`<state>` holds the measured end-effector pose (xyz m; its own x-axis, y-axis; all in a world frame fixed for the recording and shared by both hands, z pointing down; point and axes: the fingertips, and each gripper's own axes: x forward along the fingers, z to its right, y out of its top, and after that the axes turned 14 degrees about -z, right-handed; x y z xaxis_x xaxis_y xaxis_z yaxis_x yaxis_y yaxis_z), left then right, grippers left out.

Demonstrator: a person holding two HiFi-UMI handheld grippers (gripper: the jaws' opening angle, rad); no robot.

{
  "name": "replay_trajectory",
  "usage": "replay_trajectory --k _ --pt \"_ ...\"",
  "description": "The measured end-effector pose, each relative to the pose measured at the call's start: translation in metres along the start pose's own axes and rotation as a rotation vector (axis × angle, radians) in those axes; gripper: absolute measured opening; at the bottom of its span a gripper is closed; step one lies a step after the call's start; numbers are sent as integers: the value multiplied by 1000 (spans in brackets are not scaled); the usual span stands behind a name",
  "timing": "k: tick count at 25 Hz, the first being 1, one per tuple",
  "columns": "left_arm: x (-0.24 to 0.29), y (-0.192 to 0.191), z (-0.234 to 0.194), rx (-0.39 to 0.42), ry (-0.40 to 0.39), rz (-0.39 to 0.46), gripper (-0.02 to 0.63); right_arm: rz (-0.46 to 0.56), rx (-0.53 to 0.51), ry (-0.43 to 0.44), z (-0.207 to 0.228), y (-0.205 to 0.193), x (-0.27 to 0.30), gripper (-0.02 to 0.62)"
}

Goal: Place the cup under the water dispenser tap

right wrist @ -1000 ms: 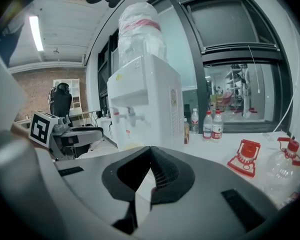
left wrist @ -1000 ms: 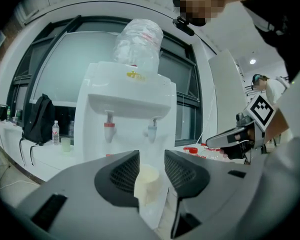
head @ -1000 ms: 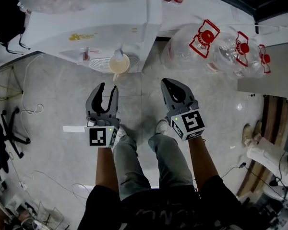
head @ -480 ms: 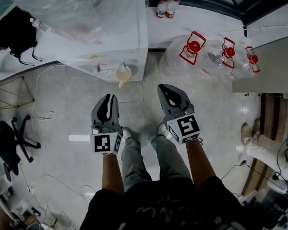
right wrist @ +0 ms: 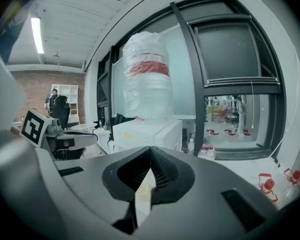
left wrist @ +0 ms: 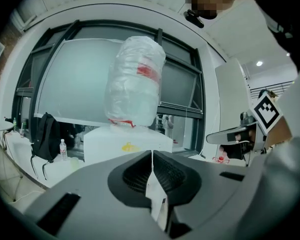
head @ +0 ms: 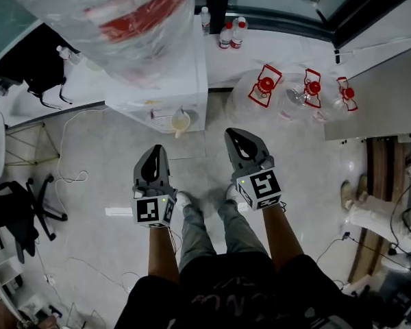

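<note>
A pale yellow cup (head: 181, 120) stands on the drip tray of the white water dispenser (head: 166, 88), right under its tap. A big plastic-wrapped bottle (head: 116, 19) tops the dispenser. My left gripper (head: 154, 151) hangs in the air short of the cup; its jaws are closing and meet at the tips, nothing between them. My right gripper (head: 234, 134) is beside it, shut and empty. In the left gripper view the left gripper (left wrist: 152, 154) points level at the dispenser (left wrist: 127, 146). The right gripper (right wrist: 151, 149) faces the dispenser (right wrist: 147, 129) too.
Empty water jugs with red caps (head: 264, 88) lie on the floor right of the dispenser. Small bottles (head: 229, 36) stand on the window ledge. A black bag (head: 38, 67), cables (head: 68, 163) and an office chair (head: 14, 211) are at left. A white strip (head: 118, 212) lies by my feet.
The left gripper's jaws went from wide open to shut. Both grippers rose and the dispenser looks smaller and farther. The cup stayed under the tap.
</note>
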<state>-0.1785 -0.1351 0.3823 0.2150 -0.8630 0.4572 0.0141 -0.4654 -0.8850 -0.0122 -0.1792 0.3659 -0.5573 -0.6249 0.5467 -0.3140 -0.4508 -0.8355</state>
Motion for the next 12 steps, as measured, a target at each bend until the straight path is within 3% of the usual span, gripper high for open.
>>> replay_trajectory --k 3,12 --pt "-10 28 -4 -18 13 64 23 18 -4 -17 1 19 -13 14" --pt "-44 70 -14 -18 39 62 23 70 -13 -55 -5 62 -48 14"
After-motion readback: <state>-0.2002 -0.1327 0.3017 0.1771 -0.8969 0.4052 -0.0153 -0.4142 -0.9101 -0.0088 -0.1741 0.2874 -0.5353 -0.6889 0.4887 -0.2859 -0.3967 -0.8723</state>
